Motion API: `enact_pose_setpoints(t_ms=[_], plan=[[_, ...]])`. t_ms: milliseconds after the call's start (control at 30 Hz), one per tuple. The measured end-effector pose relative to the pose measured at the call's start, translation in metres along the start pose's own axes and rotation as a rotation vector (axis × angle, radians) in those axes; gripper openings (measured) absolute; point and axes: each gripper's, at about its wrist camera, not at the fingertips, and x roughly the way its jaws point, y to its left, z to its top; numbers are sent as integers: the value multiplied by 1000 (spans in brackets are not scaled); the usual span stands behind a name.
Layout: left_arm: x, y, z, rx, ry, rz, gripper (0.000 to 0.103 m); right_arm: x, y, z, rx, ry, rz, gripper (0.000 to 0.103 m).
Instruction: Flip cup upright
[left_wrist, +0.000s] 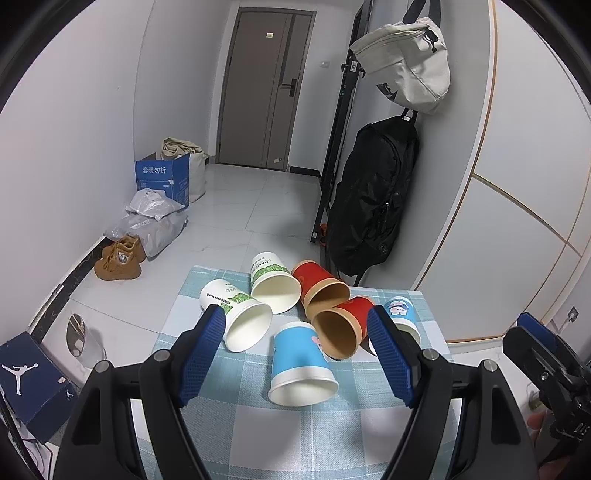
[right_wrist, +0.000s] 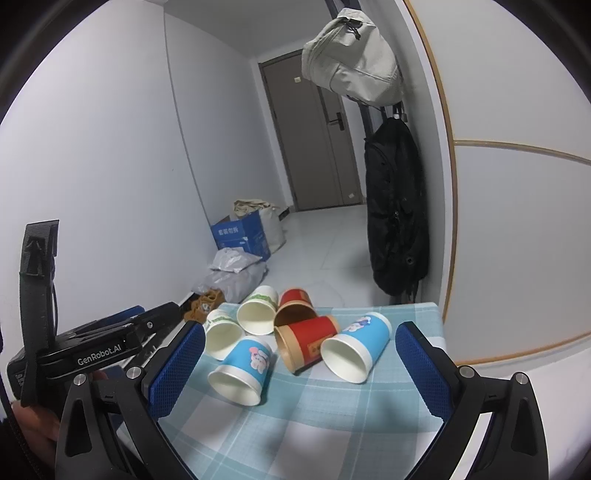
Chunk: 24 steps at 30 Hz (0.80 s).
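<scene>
Several paper cups lie on their sides on a small table with a blue checked cloth. The nearest is a blue cup, mouth toward me; it also shows in the right wrist view. Behind it lie two white-green cups, two red cups and a second blue cup. My left gripper is open and empty, above the near blue cup. My right gripper is open and empty, short of the cups.
The table's right edge runs close to a white wall panel. A black backpack and a grey bag hang beyond the table. Brown shoes, parcels and a blue box sit on the floor at left.
</scene>
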Motion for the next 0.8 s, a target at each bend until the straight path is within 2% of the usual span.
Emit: enact_pose_setpoints(t_ms=[800], plan=[[1,1,1,22,41,19,75,0,-1,-1,7,-3,-4,103]])
